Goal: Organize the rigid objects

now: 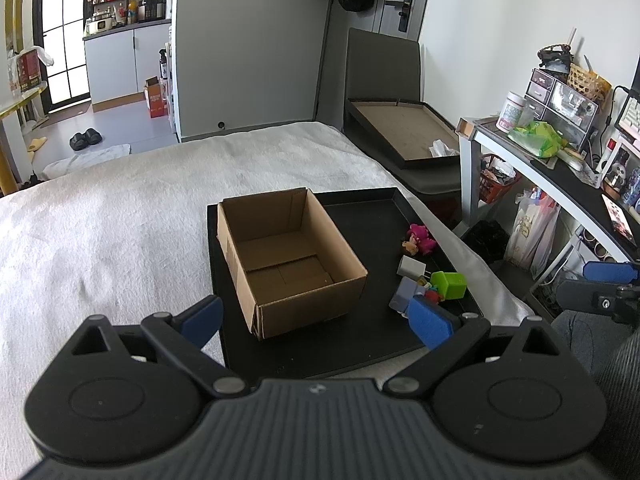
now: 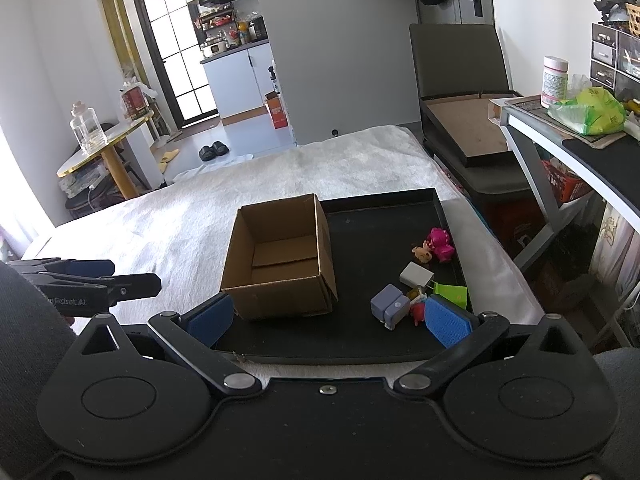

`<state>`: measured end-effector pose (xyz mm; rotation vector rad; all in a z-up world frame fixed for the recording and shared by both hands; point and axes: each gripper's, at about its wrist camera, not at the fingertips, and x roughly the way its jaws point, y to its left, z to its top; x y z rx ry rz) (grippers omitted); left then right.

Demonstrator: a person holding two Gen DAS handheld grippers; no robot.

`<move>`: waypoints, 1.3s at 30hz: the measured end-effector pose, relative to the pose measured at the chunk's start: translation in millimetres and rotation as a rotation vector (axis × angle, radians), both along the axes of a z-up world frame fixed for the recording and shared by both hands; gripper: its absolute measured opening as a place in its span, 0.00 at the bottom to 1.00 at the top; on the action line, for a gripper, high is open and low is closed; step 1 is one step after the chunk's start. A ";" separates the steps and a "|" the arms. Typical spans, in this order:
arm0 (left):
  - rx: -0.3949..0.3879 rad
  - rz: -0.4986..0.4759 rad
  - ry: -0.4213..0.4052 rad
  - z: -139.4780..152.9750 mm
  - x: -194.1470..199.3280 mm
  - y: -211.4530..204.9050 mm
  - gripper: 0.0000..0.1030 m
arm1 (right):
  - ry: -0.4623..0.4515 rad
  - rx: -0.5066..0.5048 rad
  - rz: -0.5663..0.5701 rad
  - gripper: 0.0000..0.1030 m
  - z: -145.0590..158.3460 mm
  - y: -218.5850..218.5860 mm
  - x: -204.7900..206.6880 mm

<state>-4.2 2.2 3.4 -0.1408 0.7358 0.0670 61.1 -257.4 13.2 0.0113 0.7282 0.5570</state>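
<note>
An open, empty cardboard box (image 1: 288,268) (image 2: 280,264) stands on the left part of a black tray (image 1: 360,340) (image 2: 352,344) on the bed. To its right lie small toys: a pink figure (image 1: 420,236) (image 2: 440,242), a white charger (image 1: 412,267) (image 2: 416,274), a green block (image 1: 450,284) (image 2: 452,293), a grey-blue block (image 1: 404,294) (image 2: 390,304) and a small red piece (image 2: 418,311). My left gripper (image 1: 316,322) is open and empty, hovering before the tray's near edge. My right gripper (image 2: 328,320) is open and empty, also before the near edge.
The tray lies on a white blanket (image 1: 120,220) (image 2: 192,220). A dark chair holding a brown tray (image 1: 404,132) (image 2: 468,128) stands beyond the bed. A cluttered desk (image 1: 560,168) (image 2: 568,144) is at the right. The other gripper shows at each view's edge.
</note>
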 end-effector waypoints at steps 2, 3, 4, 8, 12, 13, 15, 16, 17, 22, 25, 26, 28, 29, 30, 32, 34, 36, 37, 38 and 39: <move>0.000 -0.001 0.002 0.1 0.3 0.4 0.96 | -0.005 0.000 0.001 1.00 0.3 -0.1 0.2; 0.000 0.000 0.001 0.2 0.0 0.5 0.96 | -0.007 -0.001 0.001 1.00 0.5 -0.1 0.3; 0.000 0.000 0.002 0.3 0.1 0.5 0.96 | -0.006 -0.001 0.000 1.00 0.7 -0.1 0.3; 0.001 0.000 0.002 0.2 0.3 0.4 0.96 | -0.004 0.000 0.000 1.00 0.5 0.2 -0.1; 0.000 0.001 0.001 0.0 0.2 1.0 0.96 | -0.002 0.001 -0.001 1.00 0.5 -0.9 0.8; 0.000 0.001 0.000 -0.1 0.2 1.2 0.96 | -0.002 0.001 -0.001 1.00 0.5 -0.9 0.8; 0.001 0.002 -0.001 -0.2 0.0 1.4 0.96 | 0.000 0.003 -0.002 1.00 0.1 -1.1 0.3; 0.002 0.000 -0.002 -0.2 0.0 1.3 0.96 | 0.000 0.004 -0.001 1.00 -0.2 -1.4 0.5; 0.003 -0.004 0.000 -0.4 0.4 1.2 0.96 | -0.001 0.003 -0.001 1.00 -0.2 -1.4 0.6; 0.007 -0.011 -0.007 0.9 -1.7 3.8 0.96 | -0.002 0.007 0.003 1.00 -3.0 -1.6 1.8; 0.021 -0.003 -0.012 2.2 -1.2 4.7 0.96 | 0.007 0.013 0.004 1.00 -6.3 -2.2 5.8; 0.023 0.005 -0.011 2.1 -0.3 6.4 0.96 | 0.008 0.015 0.005 1.00 -7.3 -1.6 6.7; 0.024 0.019 -0.006 1.4 1.7 9.7 0.96 | 0.007 0.021 0.006 1.00 -9.2 -2.2 9.8; 0.026 0.024 -0.004 0.8 2.7 11.3 0.96 | 0.006 0.023 0.007 1.00 -10.0 -2.6 10.5; 0.030 0.031 -0.002 0.5 4.0 12.7 0.96 | 0.005 0.023 0.007 1.00 -10.7 -2.4 11.0; 0.039 0.040 0.005 -1.1 6.3 14.6 0.96 | 0.001 0.025 0.007 1.00 -13.2 -3.5 14.3; 0.049 0.049 0.011 -2.6 8.1 15.7 0.96 | 0.000 0.030 0.003 1.00 -14.6 -4.5 16.1; 0.060 0.058 0.022 -5.1 10.9 17.3 0.96 | 0.002 0.037 -0.003 1.00 -17.7 -6.1 20.3; 0.066 0.062 0.027 -6.4 12.3 18.1 0.96 | 0.004 0.039 -0.004 1.00 -19.0 -6.3 22.1; 0.072 0.067 0.033 -7.9 13.9 18.7 0.96 | 0.005 0.041 -0.006 1.00 -20.9 -6.9 24.0; 0.077 0.070 0.039 -9.4 15.5 19.1 0.96 | 0.004 0.043 -0.008 1.00 -22.2 -7.4 25.7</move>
